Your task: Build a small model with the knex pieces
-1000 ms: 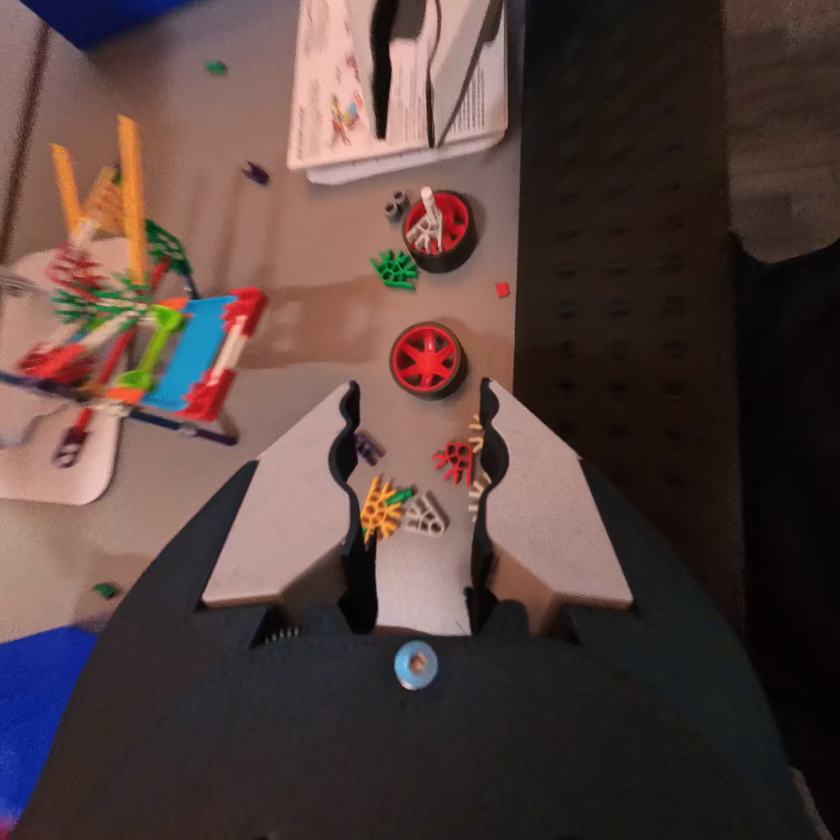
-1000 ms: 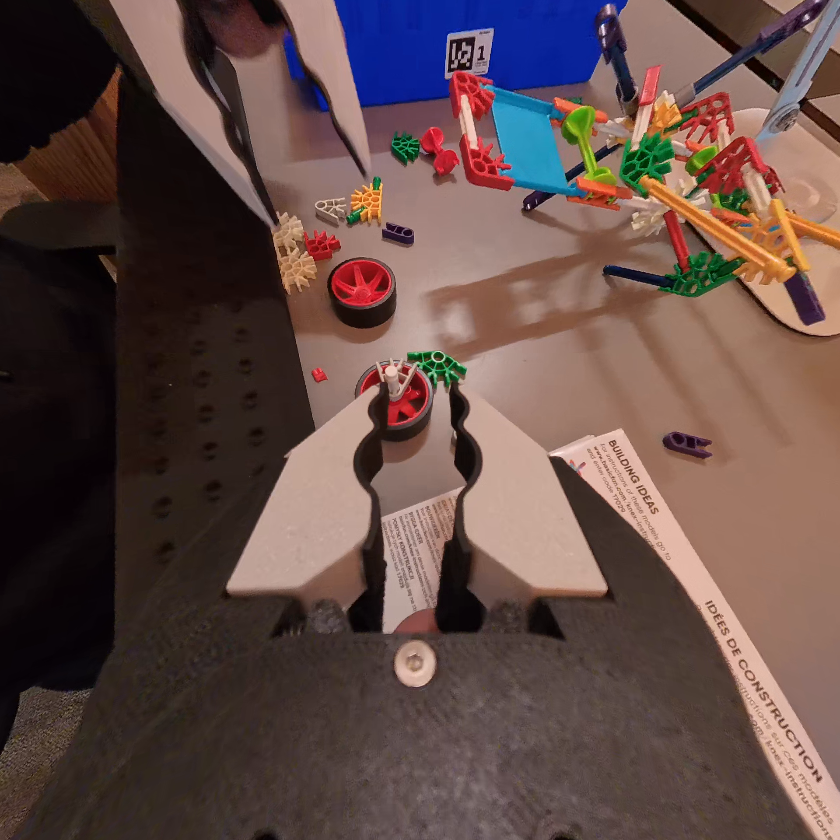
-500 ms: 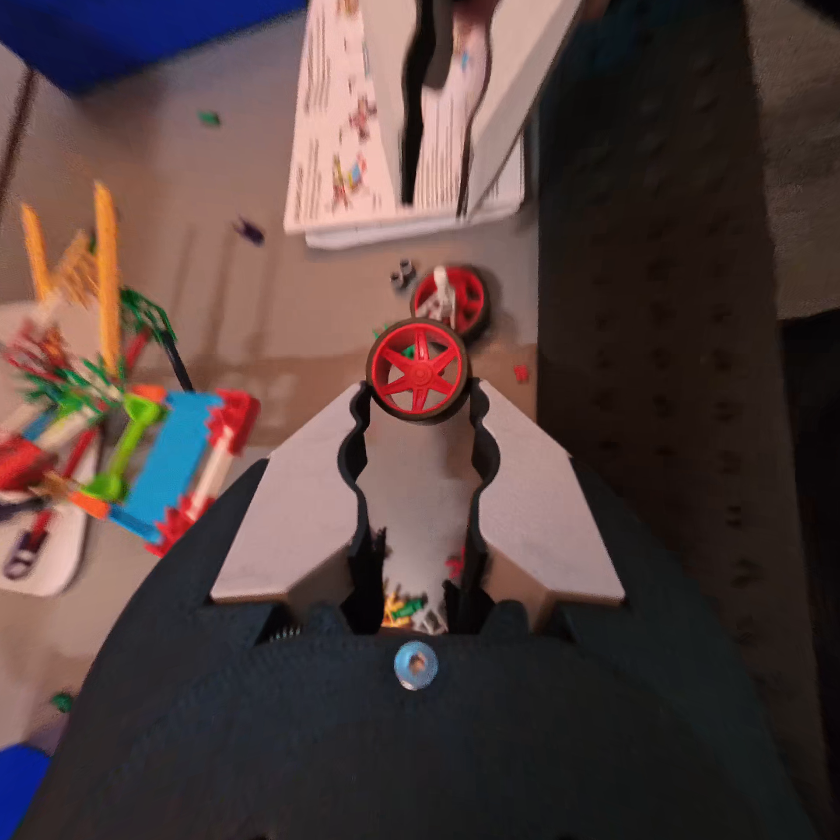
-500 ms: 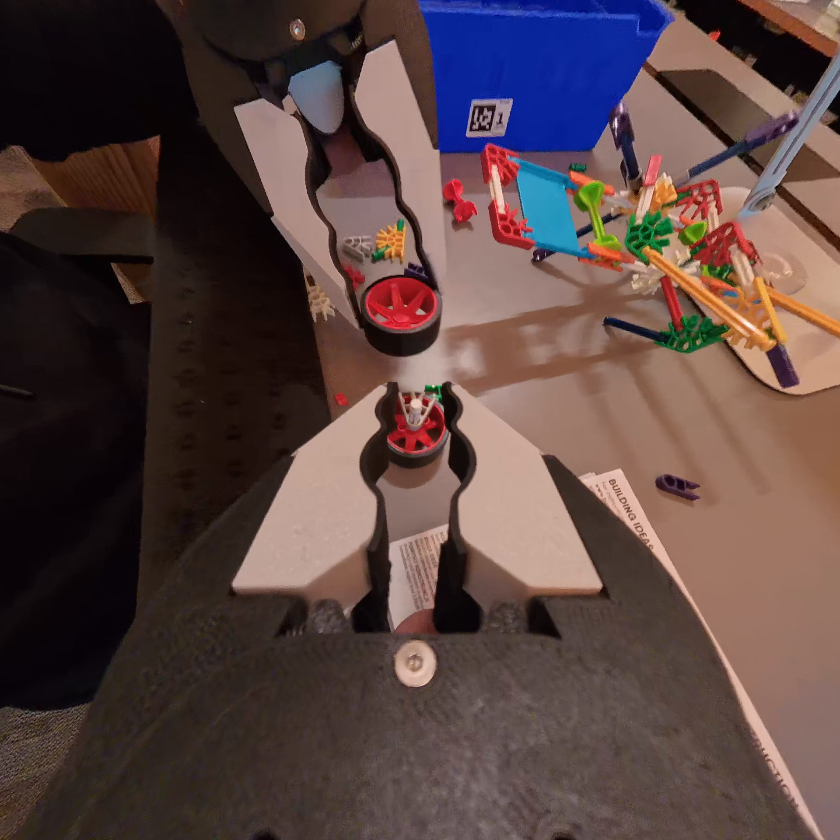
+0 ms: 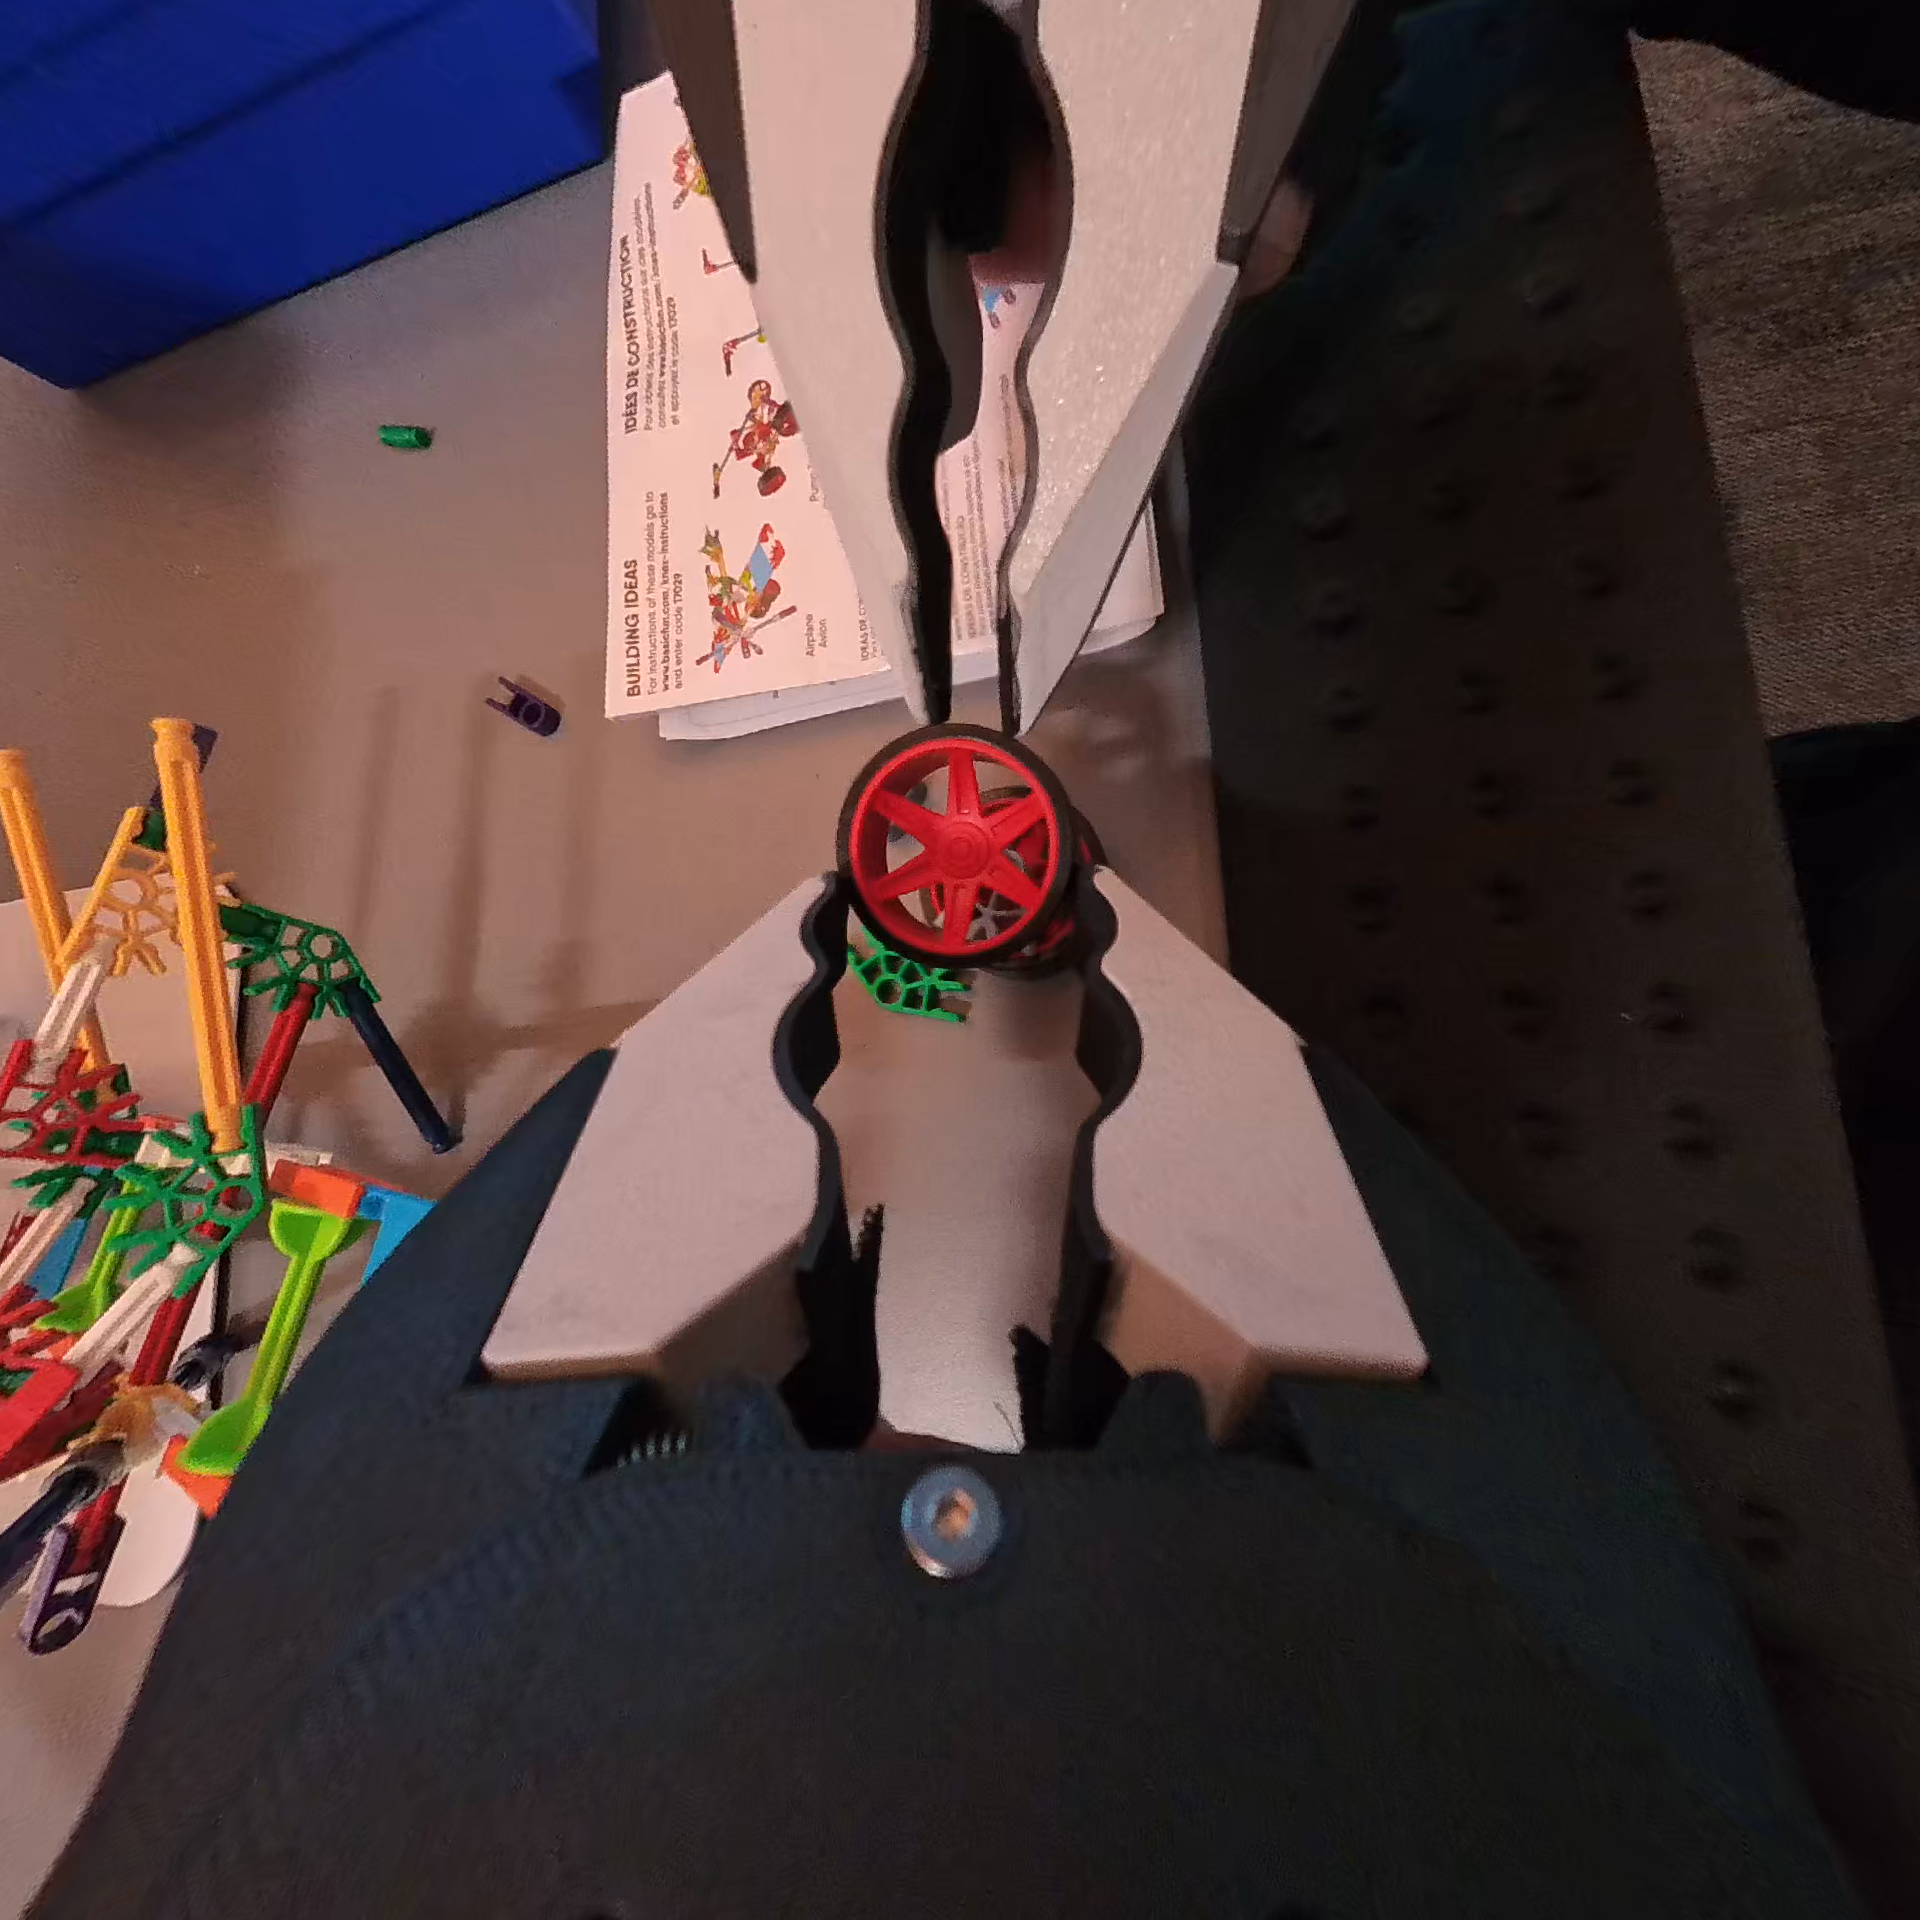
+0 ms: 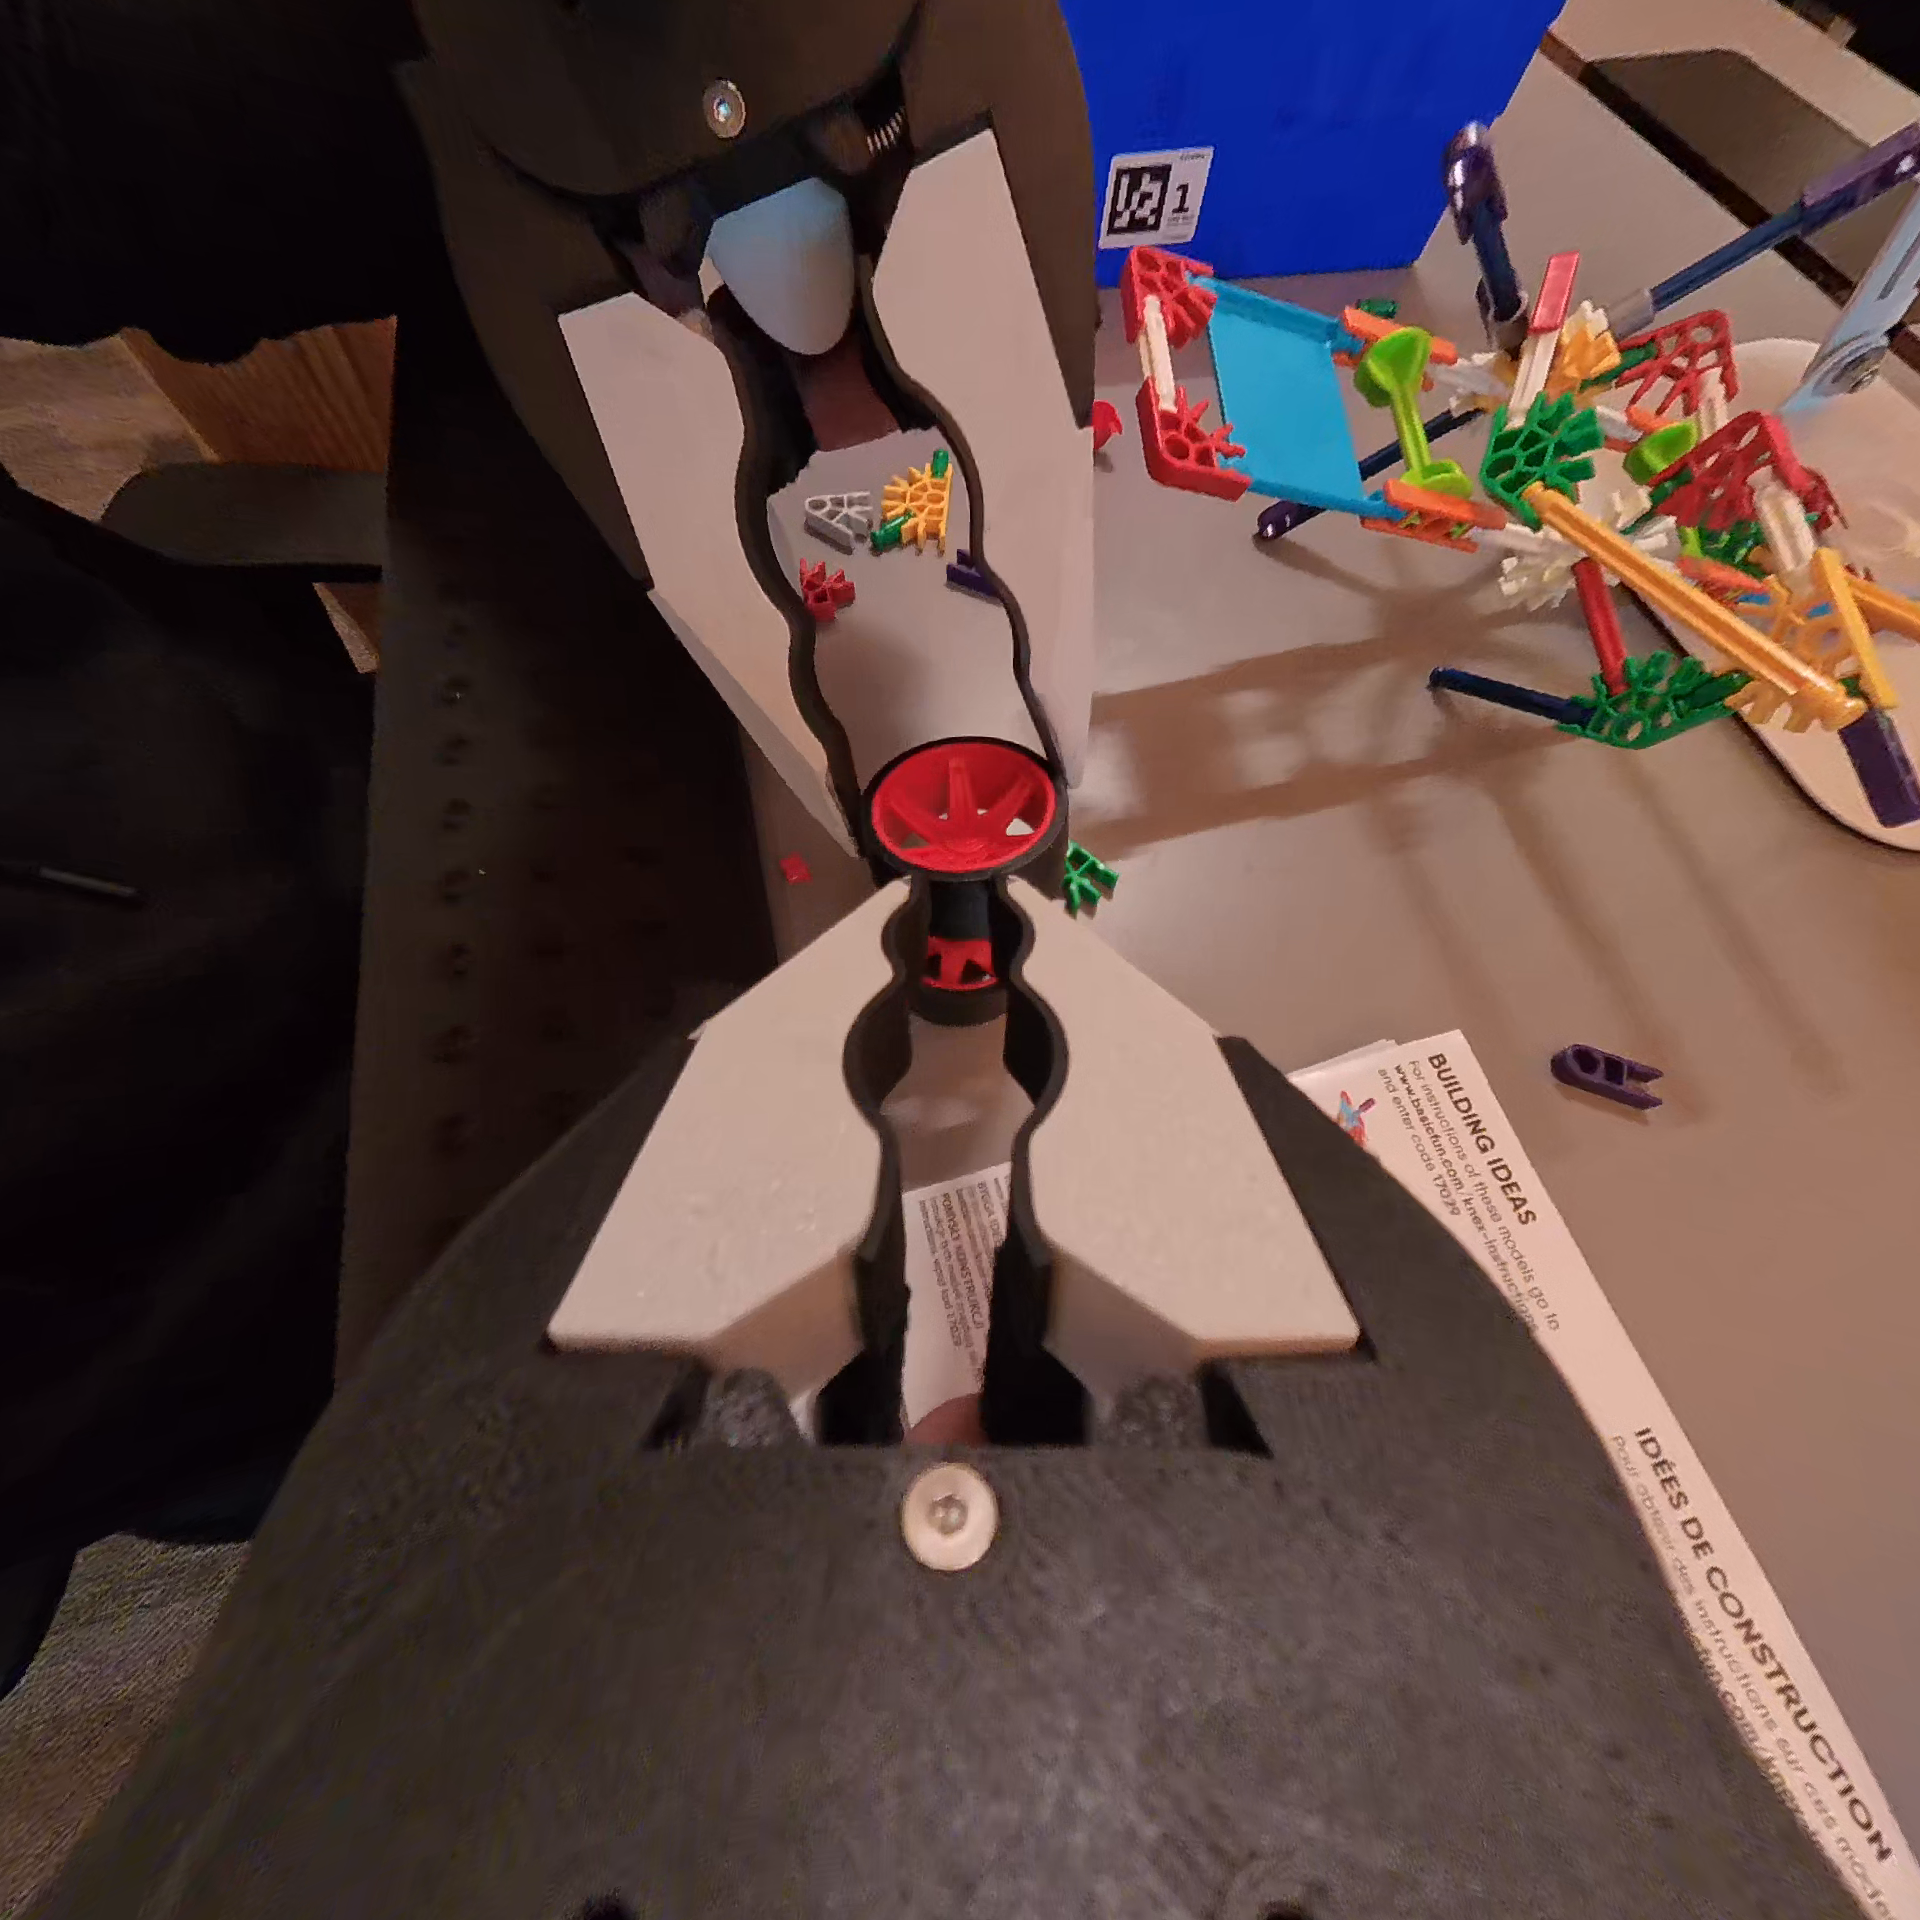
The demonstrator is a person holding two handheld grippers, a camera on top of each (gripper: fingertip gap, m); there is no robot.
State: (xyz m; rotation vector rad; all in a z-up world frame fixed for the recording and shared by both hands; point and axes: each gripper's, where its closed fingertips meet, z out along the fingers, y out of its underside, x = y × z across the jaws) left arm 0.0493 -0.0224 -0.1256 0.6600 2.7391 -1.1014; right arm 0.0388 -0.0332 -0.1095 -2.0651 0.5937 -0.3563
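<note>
My left gripper is shut on a red wheel with a black tyre and holds it off the table by its tips. It also shows in the right wrist view, coming down from the top with that wheel. My right gripper is shut on a second red wheel, seen edge-on just under the first. In the left wrist view the right gripper reaches in from the top. The second wheel is mostly hidden behind the first. A green connector lies beside them.
A white instruction booklet lies under my right gripper. A colourful rod-and-connector model stands on a white base to the side. A blue bin is behind. Loose connectors and a purple clip lie on the table. A dark perforated seat borders the table edge. My two grippers' fingertips are within a few centimetres of each other. It is some 7 centimetres from my left tips to the dark perforated seat.
My left gripper moved forward, closed on the red wheel and carried it over the second wheel. My right gripper moved forward and closed round the second wheel.
</note>
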